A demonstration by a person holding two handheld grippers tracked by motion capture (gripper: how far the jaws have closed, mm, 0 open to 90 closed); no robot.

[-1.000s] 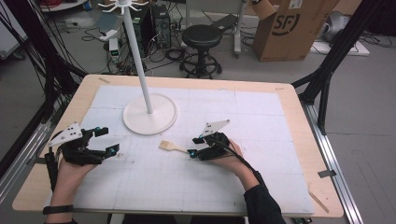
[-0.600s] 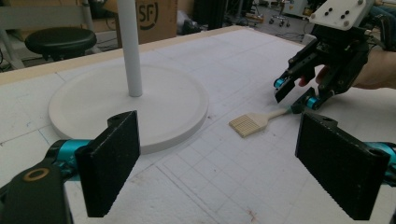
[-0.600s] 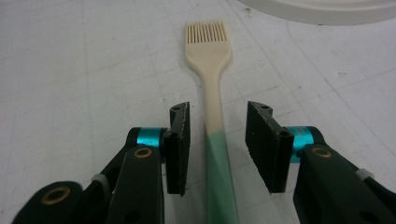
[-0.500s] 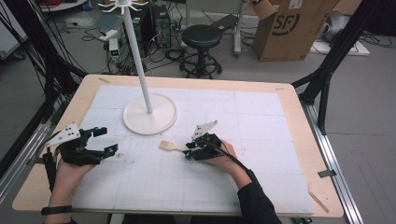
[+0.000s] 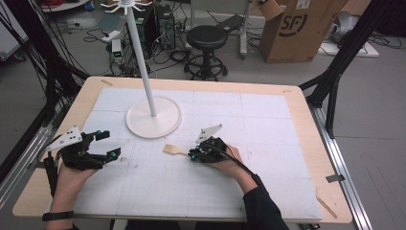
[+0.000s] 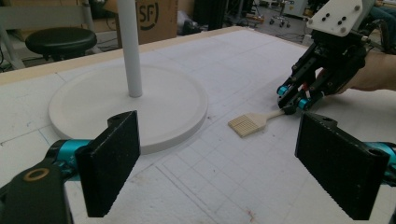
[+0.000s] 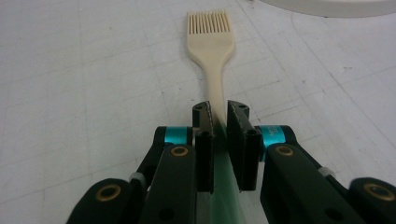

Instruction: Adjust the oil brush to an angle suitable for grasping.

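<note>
A cream pastry brush (image 5: 173, 149) (image 6: 247, 123) (image 7: 210, 37) lies flat on the white gridded mat (image 5: 268, 120), bristle end pointing left toward the stand. My right gripper (image 5: 192, 155) (image 6: 292, 100) (image 7: 219, 126) has just been closing, and its jaws now pinch the brush's thin handle, where a green part shows between the pads. Low at the mat's left, my left gripper (image 5: 109, 143) (image 6: 233, 172) is open with nothing between its fingers. It faces the brush from well apart.
A white stand, a tall pole on a round base (image 5: 165, 122) (image 6: 168, 98) (image 7: 327, 3), sits on the mat just behind and left of the brush. A wooden stick (image 5: 328, 206) lies near the table's front right corner. Beyond the table are a stool (image 5: 207, 36) and a cardboard box (image 5: 297, 28).
My right gripper slid left along the mat to the brush's handle and its jaws closed on it. The brush has stayed flat in place. The left gripper has not moved.
</note>
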